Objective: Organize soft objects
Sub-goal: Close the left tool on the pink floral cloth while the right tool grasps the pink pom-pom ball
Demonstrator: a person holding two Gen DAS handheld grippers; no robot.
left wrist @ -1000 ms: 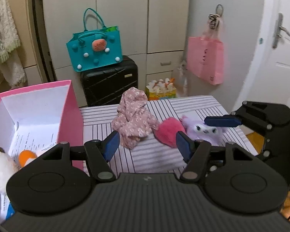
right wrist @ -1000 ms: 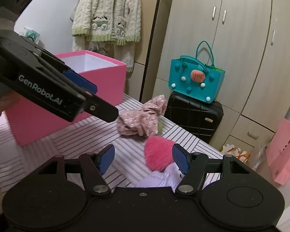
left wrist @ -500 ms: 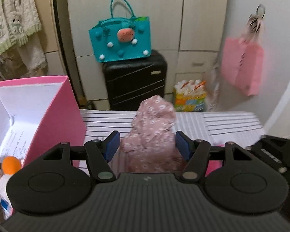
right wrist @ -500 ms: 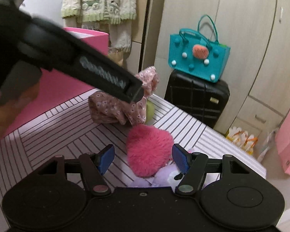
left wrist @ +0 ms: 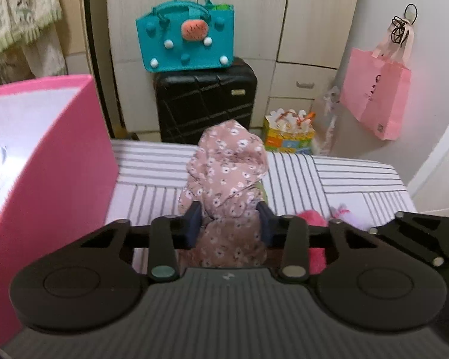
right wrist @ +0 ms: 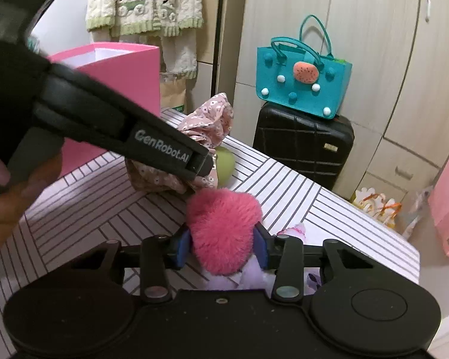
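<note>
Both grabs closed at once: cloth on the left, pompom on the right.

The left hand-held gripper [left wrist: 229, 220] had just been closing and was pinched on the floral cloth [left wrist: 227, 179] bunched between its pads on the worktop [left wrist: 344, 176]. The right hand-held gripper [right wrist: 221, 243] had likewise been closing and was clamped on the pink pompom [right wrist: 223, 227], a purple plush [right wrist: 251, 275] tucked just under it. A straight lift would be advised, then release over the pink box [left wrist: 57, 161] at the left gripper's left.
</note>
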